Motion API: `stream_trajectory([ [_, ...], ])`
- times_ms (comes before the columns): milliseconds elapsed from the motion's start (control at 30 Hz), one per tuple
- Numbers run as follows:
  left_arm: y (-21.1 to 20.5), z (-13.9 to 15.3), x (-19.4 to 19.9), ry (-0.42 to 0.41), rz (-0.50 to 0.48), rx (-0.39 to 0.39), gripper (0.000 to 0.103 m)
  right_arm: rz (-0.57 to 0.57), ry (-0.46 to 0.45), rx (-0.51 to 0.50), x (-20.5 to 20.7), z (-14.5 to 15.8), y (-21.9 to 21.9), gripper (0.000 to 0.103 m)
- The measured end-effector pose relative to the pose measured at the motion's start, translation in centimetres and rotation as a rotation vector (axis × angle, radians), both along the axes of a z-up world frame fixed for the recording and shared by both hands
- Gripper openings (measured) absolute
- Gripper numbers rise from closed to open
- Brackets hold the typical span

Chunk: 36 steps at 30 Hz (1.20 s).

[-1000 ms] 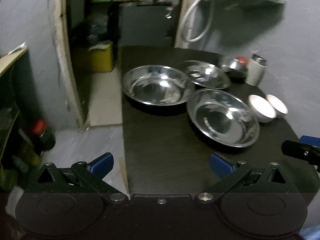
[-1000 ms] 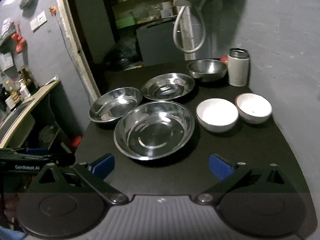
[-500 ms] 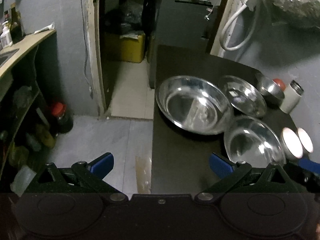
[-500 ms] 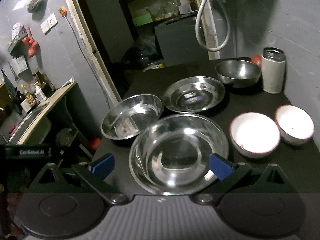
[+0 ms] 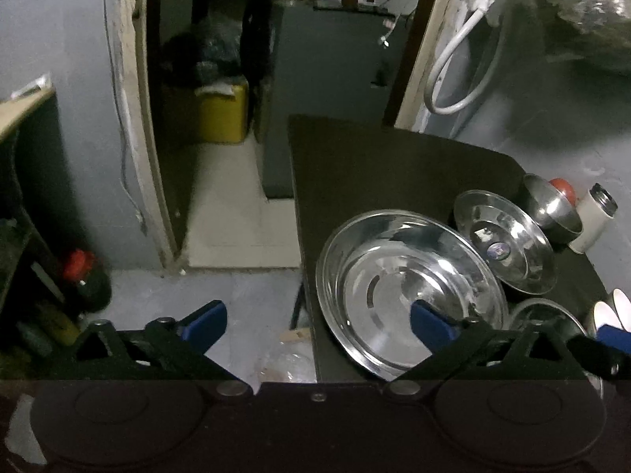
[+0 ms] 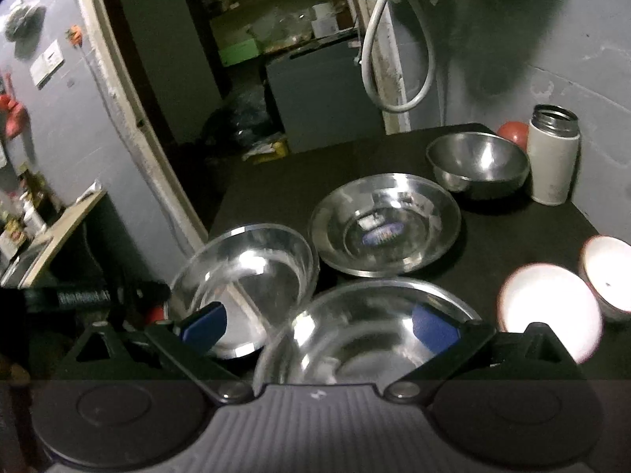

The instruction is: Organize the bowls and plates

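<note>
Three shiny round steel plates (image 6: 384, 224) lie unstacked mid-frame, so both wide-open, empty grippers (image 6: 317, 321) (image 5: 317, 321) likely hover to gather them.

Bare black table (image 6: 284, 181) lies open behind the steel plates (image 6: 384, 224). The flask (image 6: 554, 155) and deep steel bowl (image 6: 477, 165) crowd the far right corner.

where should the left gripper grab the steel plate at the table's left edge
Grip the plate by its thin flared rim on the near-left arc, where it sits at the table edge with nothing beside it. The left gripper is open and already straddles that edge, one finger over the plate's inside. The far-right rim is probably too crowded by the other plates to get at.
</note>
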<state>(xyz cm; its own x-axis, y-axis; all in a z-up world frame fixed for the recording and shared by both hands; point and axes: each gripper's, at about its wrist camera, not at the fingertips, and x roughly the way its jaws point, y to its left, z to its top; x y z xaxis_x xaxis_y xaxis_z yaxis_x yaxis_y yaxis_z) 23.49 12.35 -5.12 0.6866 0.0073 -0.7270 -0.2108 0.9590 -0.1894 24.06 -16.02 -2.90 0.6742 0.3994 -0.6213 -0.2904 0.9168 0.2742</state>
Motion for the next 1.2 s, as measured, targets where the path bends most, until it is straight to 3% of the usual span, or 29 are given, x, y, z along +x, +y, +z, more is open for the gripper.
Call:
stream_trajectory([
  [133,1.0,-1.0,0.8,0.002,-0.019,-0.033,0.091,-0.016,0.005,-0.003,1.5,-0.4,1.9,0.096],
  [600,2.1,-2.6,2.3,0.003,-0.105,-0.154,0.053,-0.044,0.044,-0.040,5.3,-2.0,5.5,0.070],
  [767,2.3,-2.8,2.6,0.007,-0.105,-0.179,0.039,-0.051,0.076,-0.043,6.2,-2.4,5.7,0.069],
  [867,2.3,-2.9,2.7,0.014,-0.104,-0.187,0.031,-0.053,0.097,-0.053,6.7,-2.7,5.9,0.060],
  [1033,2.3,-3.0,3.1,0.026,-0.101,-0.184,0.028,-0.055,0.127,-0.059,7.3,-3.1,6.2,0.049],
  [1100,2.3,-3.1,3.1,0.028,-0.101,-0.183,0.027,-0.062,0.148,-0.063,7.5,-3.3,6.1,0.036],
  [1200,2.2,-3.1,3.2,0.031,-0.101,-0.177,0.022,-0.071,0.163,-0.061,7.7,-3.7,6.1,0.027],
])
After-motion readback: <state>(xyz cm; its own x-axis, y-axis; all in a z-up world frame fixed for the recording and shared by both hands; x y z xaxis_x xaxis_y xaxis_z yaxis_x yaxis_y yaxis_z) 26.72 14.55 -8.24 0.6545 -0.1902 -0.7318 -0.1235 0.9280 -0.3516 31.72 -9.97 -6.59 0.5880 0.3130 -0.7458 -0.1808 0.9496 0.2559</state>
